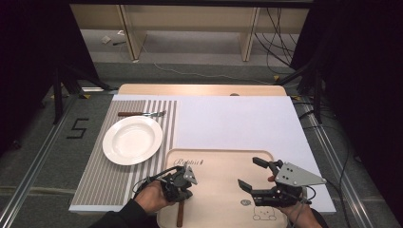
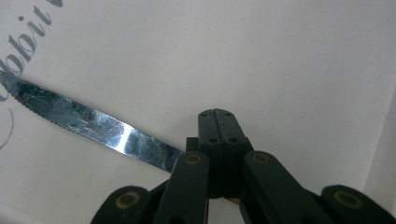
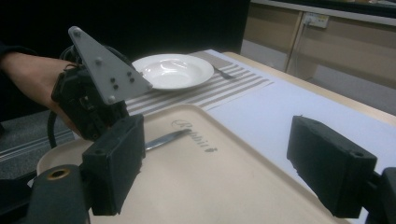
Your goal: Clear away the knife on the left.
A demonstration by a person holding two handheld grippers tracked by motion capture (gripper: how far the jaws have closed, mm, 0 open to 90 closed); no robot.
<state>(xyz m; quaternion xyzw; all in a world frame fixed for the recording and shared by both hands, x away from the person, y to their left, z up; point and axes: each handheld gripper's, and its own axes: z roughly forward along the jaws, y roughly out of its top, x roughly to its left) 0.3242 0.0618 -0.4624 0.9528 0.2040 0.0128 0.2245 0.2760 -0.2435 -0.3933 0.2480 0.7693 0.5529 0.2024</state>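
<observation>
High view: the left gripper (image 1: 179, 183) sits at the tray's (image 1: 223, 209) near left corner, pinching a knife (image 1: 180, 214) whose brown handle sticks out toward the near edge, probably to carry it over to the plate (image 1: 132, 140) on the striped mat (image 1: 102, 183).

Left gripper view: jaws pressed together right where blade meets handle. The blade (image 2: 88, 125) lies flat on the tray, long axis running away up-left.

Right gripper view: the right gripper (image 3: 233, 163) is spread wide, holding nothing, just hovering over the tray.
</observation>
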